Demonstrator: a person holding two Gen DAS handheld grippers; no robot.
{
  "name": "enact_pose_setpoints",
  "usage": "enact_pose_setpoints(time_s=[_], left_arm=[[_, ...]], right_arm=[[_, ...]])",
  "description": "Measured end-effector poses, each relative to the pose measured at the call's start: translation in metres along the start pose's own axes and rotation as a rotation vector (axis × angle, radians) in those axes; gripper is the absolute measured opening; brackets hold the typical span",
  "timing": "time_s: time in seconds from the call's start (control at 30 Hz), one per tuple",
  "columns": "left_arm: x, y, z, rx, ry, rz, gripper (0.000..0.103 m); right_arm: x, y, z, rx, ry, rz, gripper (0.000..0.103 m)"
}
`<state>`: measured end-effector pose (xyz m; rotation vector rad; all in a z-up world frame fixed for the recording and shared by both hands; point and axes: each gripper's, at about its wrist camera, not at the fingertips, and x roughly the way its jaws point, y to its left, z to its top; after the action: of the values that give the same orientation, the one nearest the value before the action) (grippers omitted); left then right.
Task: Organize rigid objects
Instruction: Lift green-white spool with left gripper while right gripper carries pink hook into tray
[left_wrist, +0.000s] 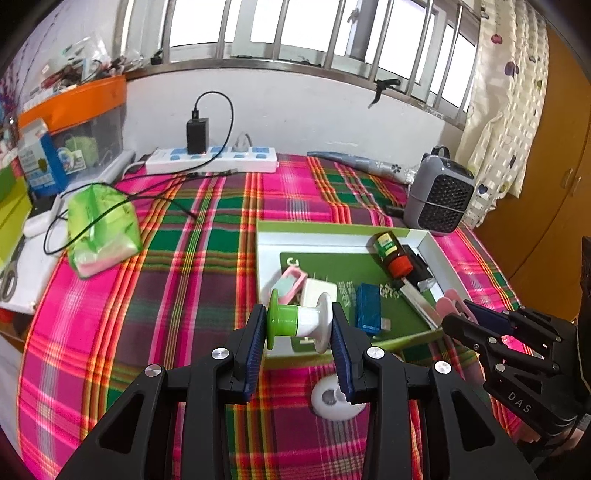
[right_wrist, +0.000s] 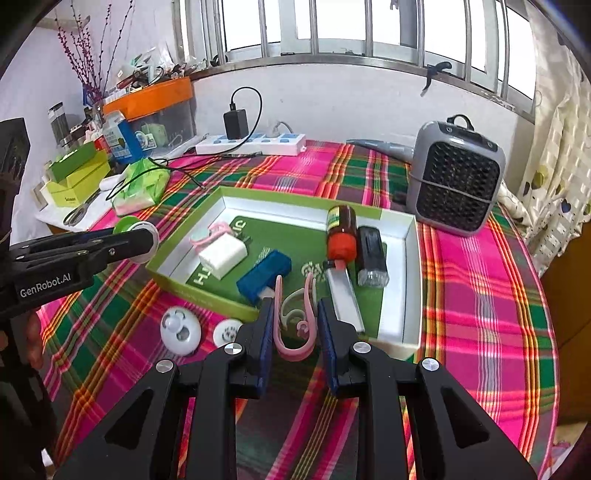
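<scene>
Spool-shaped green-and-white plastic piece (left_wrist: 297, 320) sits clamped end to end between the left gripper (left_wrist: 298, 328) fingers, held above the near edge of the green-rimmed box (left_wrist: 332, 227). It looks light, stiff and smooth, so the flat flanges seem the safest hold. Right gripper (right_wrist: 295, 325) fingers are closed on a pink clip (right_wrist: 293, 325), thin and probably springy, just over the box's near wall. Two white round discs (right_wrist: 181, 330) lie on the plaid tabletop (right_wrist: 480, 295) beside it.

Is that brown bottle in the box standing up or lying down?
Lying down. The brown bottle rests on its side in the box, red cap toward the camera.
</scene>
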<state>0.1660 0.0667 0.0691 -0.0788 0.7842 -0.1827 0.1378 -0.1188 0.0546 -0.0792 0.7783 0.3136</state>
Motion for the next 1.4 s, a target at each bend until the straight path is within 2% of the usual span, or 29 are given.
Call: enact_pose_setpoints(time_s=[0.77, 1.03, 1.4], left_arm=[[0.065, -0.002, 0.041, 0.02, 0.057, -0.012, 0.033], [0.084, -0.001, 0.053, 0.03, 0.066, 0.008, 0.033], [0.107, -0.003, 0.059, 0.05, 0.102, -0.003, 0.033]], right_arm=[[0.055, -0.009, 0.05, -0.027, 0.045, 0.027, 0.025], [0.078, -0.01, 0.056, -0.037, 0.076, 0.042, 0.025], [0.097, -0.012, 0.064, -0.045, 0.099, 0.046, 0.025]])
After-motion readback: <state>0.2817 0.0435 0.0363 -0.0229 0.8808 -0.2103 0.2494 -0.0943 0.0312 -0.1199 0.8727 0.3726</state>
